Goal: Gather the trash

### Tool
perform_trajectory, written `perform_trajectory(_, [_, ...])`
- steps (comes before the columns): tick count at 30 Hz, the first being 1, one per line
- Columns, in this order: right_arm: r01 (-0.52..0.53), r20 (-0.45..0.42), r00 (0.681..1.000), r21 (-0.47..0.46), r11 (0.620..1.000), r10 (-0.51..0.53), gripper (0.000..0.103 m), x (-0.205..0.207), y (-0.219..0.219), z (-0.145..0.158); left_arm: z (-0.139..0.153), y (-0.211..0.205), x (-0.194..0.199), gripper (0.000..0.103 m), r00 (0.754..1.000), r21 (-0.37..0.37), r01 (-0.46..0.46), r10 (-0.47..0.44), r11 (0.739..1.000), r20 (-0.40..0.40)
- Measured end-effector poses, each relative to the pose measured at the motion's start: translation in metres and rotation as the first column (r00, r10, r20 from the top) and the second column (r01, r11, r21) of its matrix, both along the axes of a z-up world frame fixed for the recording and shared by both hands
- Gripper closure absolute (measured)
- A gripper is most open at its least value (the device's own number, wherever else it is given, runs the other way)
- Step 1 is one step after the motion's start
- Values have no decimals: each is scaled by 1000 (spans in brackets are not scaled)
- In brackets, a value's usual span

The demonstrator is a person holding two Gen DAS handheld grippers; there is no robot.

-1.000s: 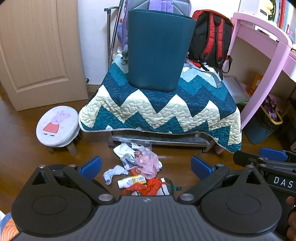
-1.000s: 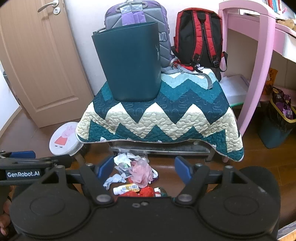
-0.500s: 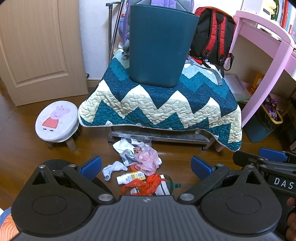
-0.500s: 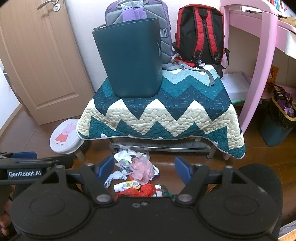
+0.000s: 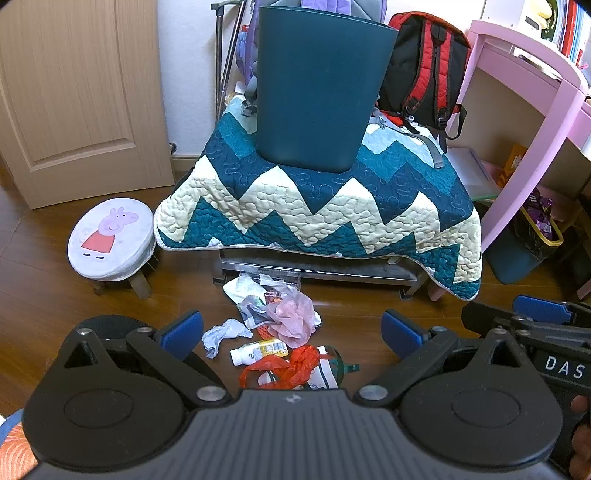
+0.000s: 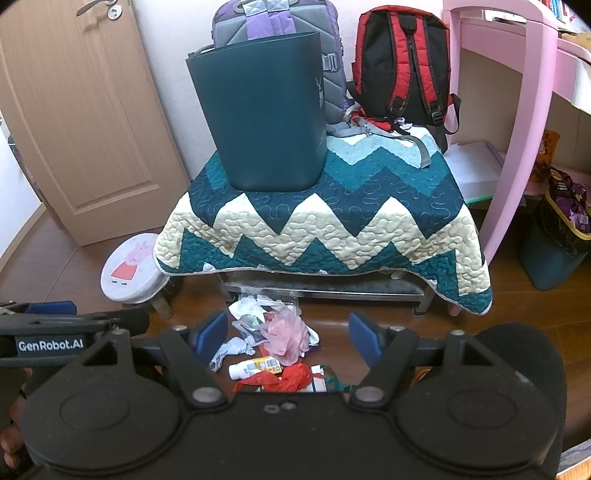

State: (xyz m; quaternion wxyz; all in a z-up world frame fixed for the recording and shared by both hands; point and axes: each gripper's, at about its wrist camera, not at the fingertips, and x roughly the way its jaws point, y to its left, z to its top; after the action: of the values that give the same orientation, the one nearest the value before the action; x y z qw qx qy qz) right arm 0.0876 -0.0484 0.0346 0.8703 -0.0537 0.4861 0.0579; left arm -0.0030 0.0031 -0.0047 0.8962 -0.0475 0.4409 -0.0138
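Note:
A heap of trash lies on the wood floor before a low table: a pink mesh bag (image 5: pixel 291 317), a small yellow-labelled bottle (image 5: pixel 258 350), a red plastic bag (image 5: pixel 291 365), a crumpled grey-white tissue (image 5: pixel 221 332) and clear wrappers (image 5: pixel 255 284). The pink bag (image 6: pixel 284 332) and bottle (image 6: pixel 255 367) also show in the right wrist view. A dark teal bin (image 5: pixel 317 96) stands upright on the quilt-covered table (image 5: pixel 317 218). My left gripper (image 5: pixel 291 330) and right gripper (image 6: pixel 288 330) are both open and empty, held above the heap.
A Peppa Pig stool (image 5: pixel 110 238) stands left of the table. Red-black (image 5: pixel 424 70) and purple backpacks (image 6: pixel 273 22) sit behind the bin. A pink desk (image 5: pixel 532 110) and a full basket (image 5: pixel 535 236) are at the right. A door (image 5: pixel 74 92) is at the left.
Both grippers have risen and tilted a little downward, so the trash heap and table show lower and more fully. Jaws stay open. Nothing on the floor moved.

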Motion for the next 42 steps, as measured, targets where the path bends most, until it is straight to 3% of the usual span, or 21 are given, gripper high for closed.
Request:
perform_trajectory(5, [-8, -11, 1000, -6, 1000, 8, 31, 5, -2, -3, -9, -2, 7, 0, 1000, -19, 4, -4, 1000, -10])
perform_trajectory(13, [-10, -55, 998, 36, 999, 12, 31, 53, -25, -33, -35, 20, 64, 0, 999, -4, -30, 30, 1000, -26])
perform_trajectory(22, [-55, -202, 977, 68, 996, 68, 31, 142, -40, -131, -110, 43, 158, 0, 987, 32, -14, 19, 999, -158])
perform_trajectory(26, [-57, -287, 955, 91, 994, 81, 31, 171, -44, -186, -154, 55, 197, 0, 968, 22, -43, 47, 999, -248])
perform_trajectory(30, [-136, -351, 923, 82, 987, 156, 32, 186, -34, -239, -194, 64, 236, 1, 946, 22, -46, 50, 999, -322])
perform_trajectory(36, [-305, -423, 858, 34, 952, 290, 33, 192, -17, -303, -231, 57, 275, 1, 941, 138, 160, -109, 977, -320])
perform_trajectory(39, [-307, -460, 839, 44, 951, 292, 33, 197, -17, -327, -252, 62, 292, 1, 922, 120, 221, -167, 968, -350])
perform_trajectory(42, [-303, -475, 831, 47, 952, 288, 33, 202, -18, -345, -280, 72, 307, 1, 892, 61, 200, -156, 978, -424])
